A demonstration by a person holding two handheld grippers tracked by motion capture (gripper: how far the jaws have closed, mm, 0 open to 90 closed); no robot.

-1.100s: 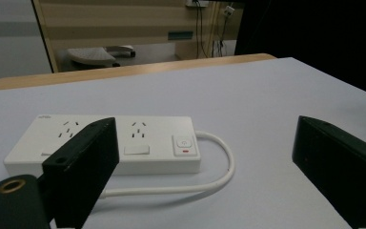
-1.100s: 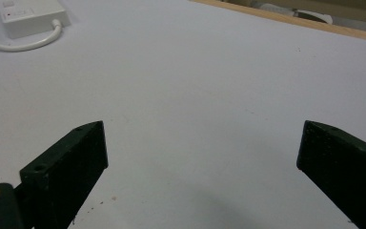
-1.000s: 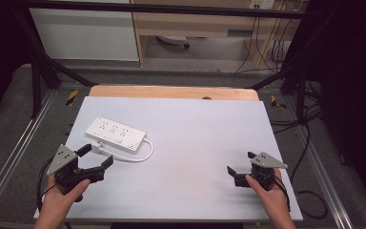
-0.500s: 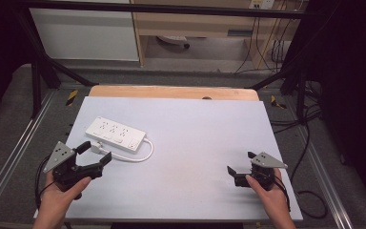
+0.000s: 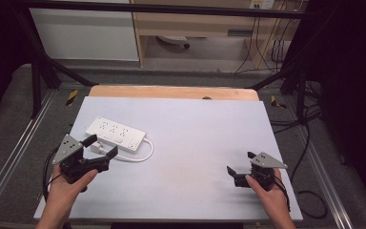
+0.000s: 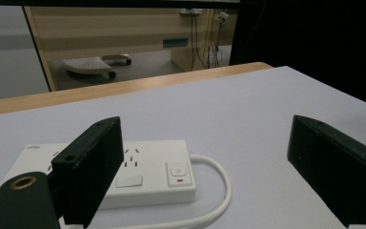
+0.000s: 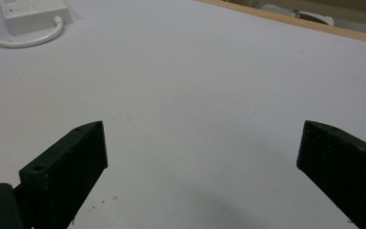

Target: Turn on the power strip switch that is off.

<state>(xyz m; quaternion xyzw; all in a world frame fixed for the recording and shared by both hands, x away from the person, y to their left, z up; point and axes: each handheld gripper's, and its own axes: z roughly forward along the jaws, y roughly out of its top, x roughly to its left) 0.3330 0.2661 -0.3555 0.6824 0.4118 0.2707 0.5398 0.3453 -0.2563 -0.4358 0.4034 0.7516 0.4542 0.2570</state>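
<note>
my left gripper (image 5: pixel 100 147) hovers with its jaws spread wide apart at the near end of the white power strip (image 5: pixel 116 134), which lies flat on the left half of the pale desk (image 5: pixel 200 138), its white cable (image 5: pixel 142 154) looping out of the switch end and curling back along the near side. in the left gripper view the strip's switch end (image 6: pixel 178 172) sits just beyond the gap, with one jaw in front of its sockets. my right gripper (image 5: pixel 239 168) rests low over the bare desk on the right, well apart from the strip, its jaws also wide apart and holding nothing.
</note>
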